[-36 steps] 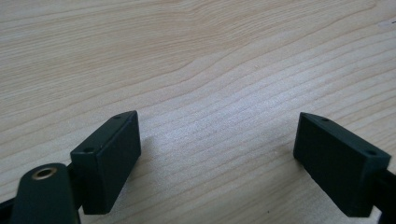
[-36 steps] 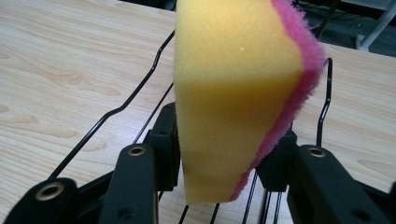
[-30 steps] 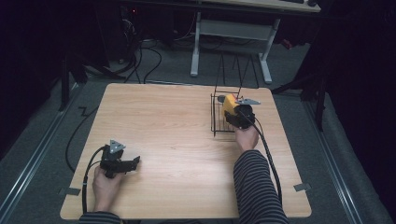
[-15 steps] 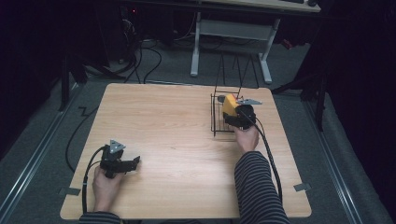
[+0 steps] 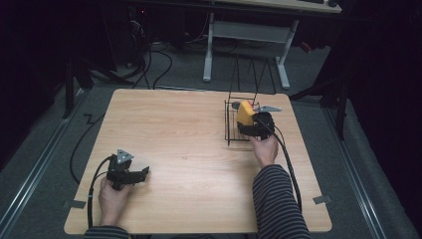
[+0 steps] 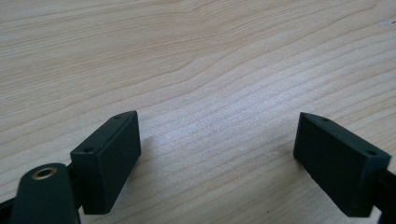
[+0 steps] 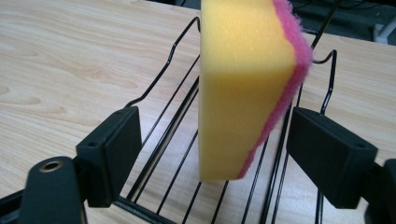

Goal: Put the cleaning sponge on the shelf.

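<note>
Sponge [image 7: 243, 93] top beyond the frame's upper edge

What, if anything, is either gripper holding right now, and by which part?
Nothing is held. The right gripper has just been opening; the sponge stands upright in the wire rack between its fingers, clear of both. The left gripper is open over bare table.

Count of items in view — one table [image 5: 189, 149], light wood. One black wire rack [image 5: 233, 130] stands on it at the far right. One sponge [image 7: 243, 88] stands in that rack, yellow with a pink backing. Two grippers are present: the left gripper [image 5: 144, 172], one, and the right gripper [image 5: 249, 122], one — two black fingers [image 6: 106, 158] on each. Two hands, one per gripper. One desk frame [image 5: 246, 37] stands behind the table.
</note>
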`<move>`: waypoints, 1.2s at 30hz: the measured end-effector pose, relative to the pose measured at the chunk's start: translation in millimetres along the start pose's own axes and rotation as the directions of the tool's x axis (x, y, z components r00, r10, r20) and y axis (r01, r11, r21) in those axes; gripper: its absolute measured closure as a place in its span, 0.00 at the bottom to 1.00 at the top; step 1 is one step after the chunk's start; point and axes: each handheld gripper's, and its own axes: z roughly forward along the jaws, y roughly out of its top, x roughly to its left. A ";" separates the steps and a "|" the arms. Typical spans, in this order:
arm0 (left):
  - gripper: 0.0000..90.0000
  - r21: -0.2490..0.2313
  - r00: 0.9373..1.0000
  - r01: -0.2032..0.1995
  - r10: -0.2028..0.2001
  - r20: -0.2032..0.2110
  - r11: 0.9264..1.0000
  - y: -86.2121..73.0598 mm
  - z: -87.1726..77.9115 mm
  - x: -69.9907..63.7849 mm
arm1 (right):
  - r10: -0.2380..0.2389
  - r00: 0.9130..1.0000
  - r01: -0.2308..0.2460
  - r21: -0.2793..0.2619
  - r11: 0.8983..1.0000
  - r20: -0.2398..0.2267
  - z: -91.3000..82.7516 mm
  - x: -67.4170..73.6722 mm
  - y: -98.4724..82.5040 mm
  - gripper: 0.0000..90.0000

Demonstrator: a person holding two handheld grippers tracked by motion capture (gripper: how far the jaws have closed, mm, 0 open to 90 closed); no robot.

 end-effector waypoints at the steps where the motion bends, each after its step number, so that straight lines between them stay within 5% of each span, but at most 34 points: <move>1: 0.17 0.000 1.000 0.000 0.000 0.000 1.000 0.0 0.0 0.0 | -0.009 1.000 0.009 0.002 1.000 0.002 -2.4 -0.6 0.0 0.19; 17: 0.17 0.000 1.000 0.000 0.000 0.000 1.000 0.0 0.0 0.0 | -0.021 1.000 0.021 -0.035 0.999 -0.001 -25.8 0.2 3.5 0.17; 36: 0.17 0.001 1.000 0.000 0.000 0.001 1.000 0.0 0.0 0.1 | -0.013 1.000 0.010 -0.136 0.991 -0.018 -78.5 -11.0 -0.3 0.21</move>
